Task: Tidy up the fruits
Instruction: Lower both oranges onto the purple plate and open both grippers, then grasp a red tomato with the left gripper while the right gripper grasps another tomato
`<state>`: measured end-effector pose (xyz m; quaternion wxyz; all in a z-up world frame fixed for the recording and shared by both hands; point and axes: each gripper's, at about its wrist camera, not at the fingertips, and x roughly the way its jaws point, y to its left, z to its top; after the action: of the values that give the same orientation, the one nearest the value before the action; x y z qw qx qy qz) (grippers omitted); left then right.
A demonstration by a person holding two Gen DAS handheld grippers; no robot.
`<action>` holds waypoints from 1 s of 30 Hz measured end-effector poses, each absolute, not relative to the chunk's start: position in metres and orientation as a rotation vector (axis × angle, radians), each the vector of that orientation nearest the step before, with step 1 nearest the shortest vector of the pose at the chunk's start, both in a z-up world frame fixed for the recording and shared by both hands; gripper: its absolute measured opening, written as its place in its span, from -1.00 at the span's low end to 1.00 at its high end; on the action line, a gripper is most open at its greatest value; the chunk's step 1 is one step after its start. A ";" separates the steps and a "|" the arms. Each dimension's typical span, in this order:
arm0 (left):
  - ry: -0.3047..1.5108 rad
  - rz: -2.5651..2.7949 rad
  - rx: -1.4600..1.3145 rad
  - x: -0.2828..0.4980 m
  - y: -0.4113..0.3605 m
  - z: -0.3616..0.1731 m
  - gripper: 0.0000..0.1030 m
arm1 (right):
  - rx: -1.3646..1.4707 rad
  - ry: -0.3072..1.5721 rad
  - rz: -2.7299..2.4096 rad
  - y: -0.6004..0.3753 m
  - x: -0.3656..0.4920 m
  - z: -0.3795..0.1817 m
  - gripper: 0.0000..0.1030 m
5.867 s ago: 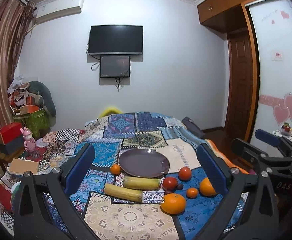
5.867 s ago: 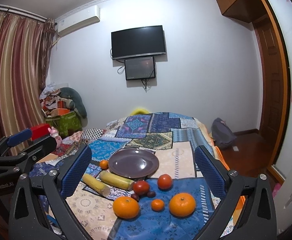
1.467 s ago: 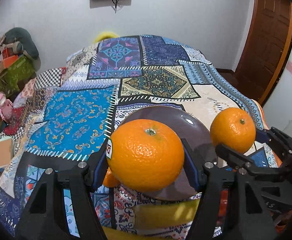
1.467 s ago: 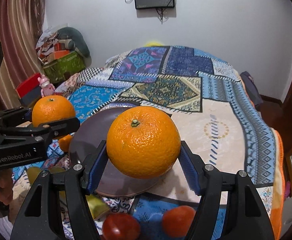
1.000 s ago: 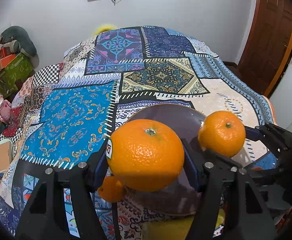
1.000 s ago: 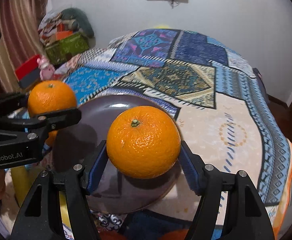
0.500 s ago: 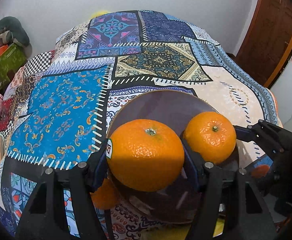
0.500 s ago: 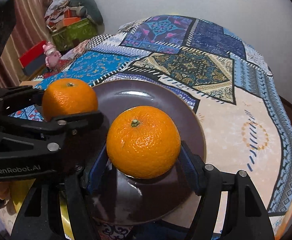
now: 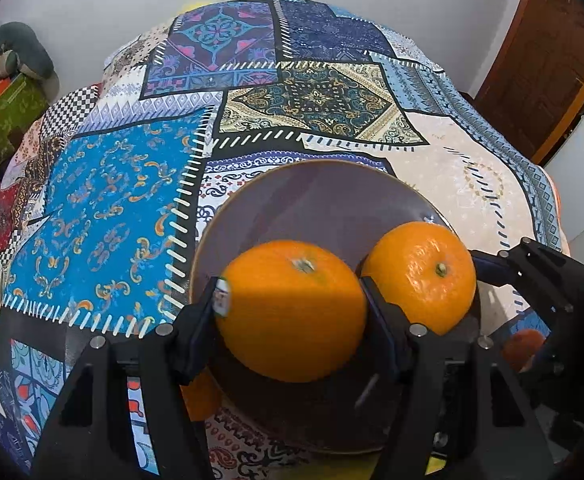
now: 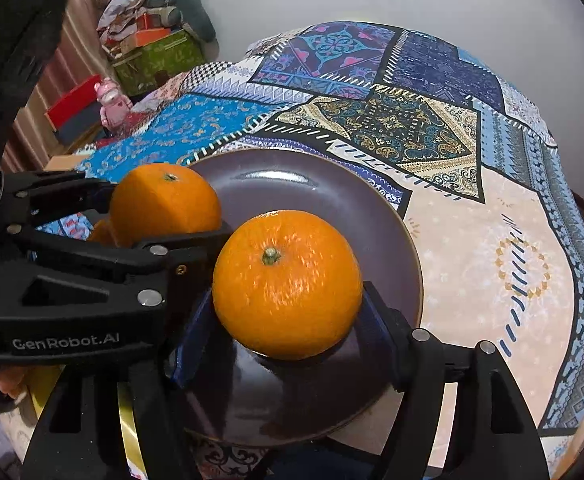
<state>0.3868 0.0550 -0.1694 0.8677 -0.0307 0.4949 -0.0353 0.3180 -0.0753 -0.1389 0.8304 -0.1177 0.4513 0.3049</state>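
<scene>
My left gripper [image 9: 292, 312] is shut on a large orange [image 9: 292, 312] with a small sticker, held low over the near left part of the dark purple plate [image 9: 323, 196]. My right gripper [image 10: 288, 284] is shut on a second orange [image 10: 288, 284], low over the plate [image 10: 303, 184]. In the left wrist view this orange [image 9: 419, 272] sits just right of mine. In the right wrist view the left gripper's orange [image 10: 164, 204] shows at the plate's left edge. Whether either orange touches the plate is hidden.
The plate lies on a patchwork quilt [image 9: 124, 200] covering a bed. A small orange [image 9: 202, 398] lies by the plate's near left edge, another fruit [image 9: 525, 346] at the right. A yellow corn cob [image 10: 128, 432] lies below the plate. Boxes and a pink toy [image 10: 110, 100] stand at far left.
Both grippers, each holding its orange, have moved forward and down over the plate. The two oranges now sit closer together and lower.
</scene>
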 end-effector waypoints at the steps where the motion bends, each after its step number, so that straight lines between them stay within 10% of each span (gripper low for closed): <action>1: 1.016 -0.073 -0.063 0.385 0.054 -0.166 0.28 | -0.252 0.959 0.647 -0.076 0.318 -0.139 0.34; 30: 0.786 -0.070 -0.004 0.289 0.052 -0.087 0.40 | -0.154 0.750 0.549 -0.143 0.267 -0.066 0.40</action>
<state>0.2888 0.0521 -0.0866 0.9232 -0.0017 0.3828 -0.0341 0.2669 -0.1425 -0.0656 0.8911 -0.0743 0.3613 0.2644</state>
